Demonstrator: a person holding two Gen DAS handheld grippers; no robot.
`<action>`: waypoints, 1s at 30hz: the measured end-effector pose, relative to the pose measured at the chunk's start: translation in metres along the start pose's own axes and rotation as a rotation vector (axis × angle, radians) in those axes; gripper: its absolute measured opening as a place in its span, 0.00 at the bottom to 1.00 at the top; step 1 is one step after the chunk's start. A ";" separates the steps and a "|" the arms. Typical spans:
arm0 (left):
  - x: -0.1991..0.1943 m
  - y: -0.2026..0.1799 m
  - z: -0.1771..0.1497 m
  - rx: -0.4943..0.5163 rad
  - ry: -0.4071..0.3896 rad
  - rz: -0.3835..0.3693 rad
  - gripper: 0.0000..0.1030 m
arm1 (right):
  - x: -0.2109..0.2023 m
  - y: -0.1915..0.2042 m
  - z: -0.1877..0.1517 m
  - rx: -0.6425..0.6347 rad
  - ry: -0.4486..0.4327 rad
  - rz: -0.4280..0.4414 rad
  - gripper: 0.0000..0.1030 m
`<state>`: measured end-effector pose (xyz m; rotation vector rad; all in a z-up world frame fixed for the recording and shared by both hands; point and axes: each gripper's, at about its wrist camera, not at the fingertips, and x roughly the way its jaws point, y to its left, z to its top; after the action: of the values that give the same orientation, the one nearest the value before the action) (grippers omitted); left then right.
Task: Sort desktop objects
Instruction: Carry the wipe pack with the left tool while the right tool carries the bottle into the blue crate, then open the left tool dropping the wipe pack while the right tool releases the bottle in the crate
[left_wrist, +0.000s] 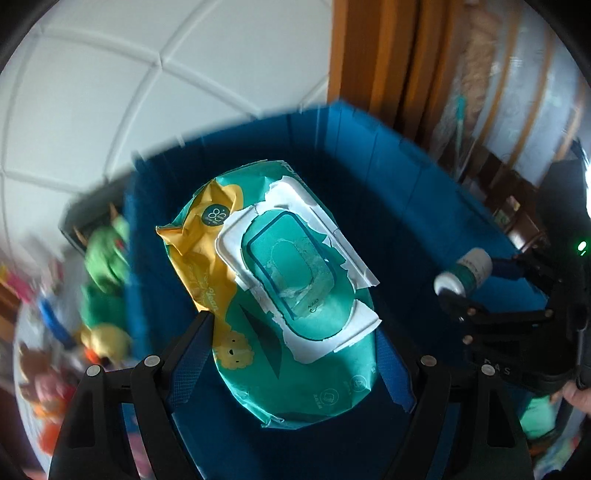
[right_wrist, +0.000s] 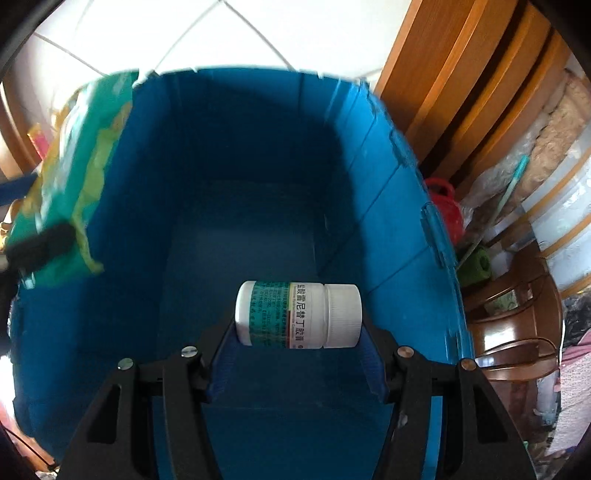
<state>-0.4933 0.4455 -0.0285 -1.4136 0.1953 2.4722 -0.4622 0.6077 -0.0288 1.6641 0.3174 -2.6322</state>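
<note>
My left gripper (left_wrist: 295, 332) is shut on a teal and yellow wet-wipes pack (left_wrist: 273, 295) with a torn white lid frame, held over the open blue bin (left_wrist: 406, 184). In the right wrist view the same wipes pack (right_wrist: 74, 177) hangs at the bin's left rim. My right gripper (right_wrist: 299, 325) is shut on a white pill bottle (right_wrist: 299, 314) with a green label, lying sideways between the fingers above the blue bin's (right_wrist: 406, 206) inside. The left wrist view shows that bottle (left_wrist: 463, 271) and the right gripper (left_wrist: 458, 291) at the bin's right rim.
The bin's floor looks bare. Blurred toys and a green soft toy (left_wrist: 105, 254) lie left of the bin. Wooden panelling (right_wrist: 461, 74), a red plastic item (right_wrist: 445, 206), bags and a wooden chair (right_wrist: 517, 332) crowd the right side. White tiled wall is behind.
</note>
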 end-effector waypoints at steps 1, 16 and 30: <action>0.017 -0.002 0.005 -0.023 0.043 0.010 0.80 | 0.011 -0.005 0.008 -0.005 0.020 0.020 0.56; 0.147 -0.007 -0.025 -0.164 0.415 0.128 0.80 | 0.203 0.017 0.011 -0.189 0.463 0.162 0.56; 0.174 -0.023 -0.047 -0.144 0.520 0.136 0.81 | 0.296 0.045 -0.052 -0.307 0.713 0.137 0.56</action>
<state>-0.5309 0.4866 -0.2009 -2.1519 0.2284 2.2004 -0.5389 0.6023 -0.3225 2.3244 0.5477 -1.6982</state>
